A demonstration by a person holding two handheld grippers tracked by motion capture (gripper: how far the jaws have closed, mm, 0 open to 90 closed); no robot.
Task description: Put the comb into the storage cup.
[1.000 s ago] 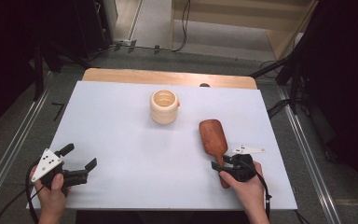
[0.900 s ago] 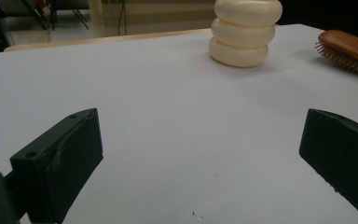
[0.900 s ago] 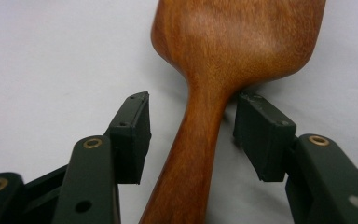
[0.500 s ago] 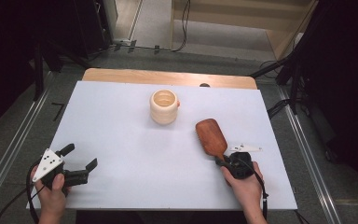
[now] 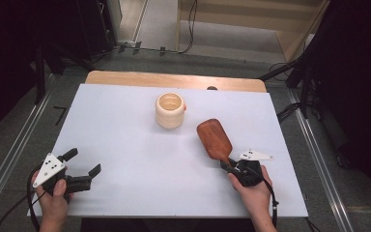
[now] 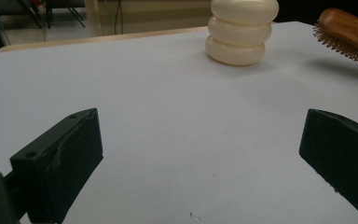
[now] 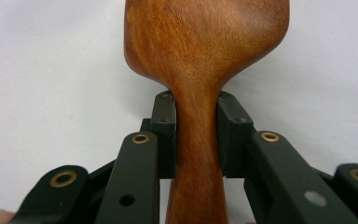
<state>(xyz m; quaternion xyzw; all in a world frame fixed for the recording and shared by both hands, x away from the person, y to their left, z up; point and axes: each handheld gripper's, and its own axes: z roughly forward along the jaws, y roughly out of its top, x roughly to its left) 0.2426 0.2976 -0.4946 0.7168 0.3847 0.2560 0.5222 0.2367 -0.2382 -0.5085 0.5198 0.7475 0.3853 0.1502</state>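
A brown wooden hairbrush (image 5: 214, 139) lies over the right half of the white table (image 5: 125, 135), its head pointing away from me. My right gripper (image 5: 227, 165) is shut on its handle; in the right gripper view both pads press the narrow neck of the hairbrush (image 7: 205, 42). In the left gripper view the hairbrush (image 6: 349, 35) hangs bristles down above its own shadow. A cream ribbed jar (image 5: 170, 110) stands upright at the table's middle back. My left gripper (image 5: 83, 162) rests open at the front left, nothing between its jaws.
A bare wooden strip (image 5: 174, 79) runs along the table's far edge. Metal rails (image 5: 314, 145) flank both sides of the table. The cream jar (image 6: 242, 30) stands well ahead of the left gripper (image 6: 200, 158), over bare white surface.
The right gripper's jaws closed onto the brush handle, and the brush head swung a little to the left. The left gripper has stayed where it was.
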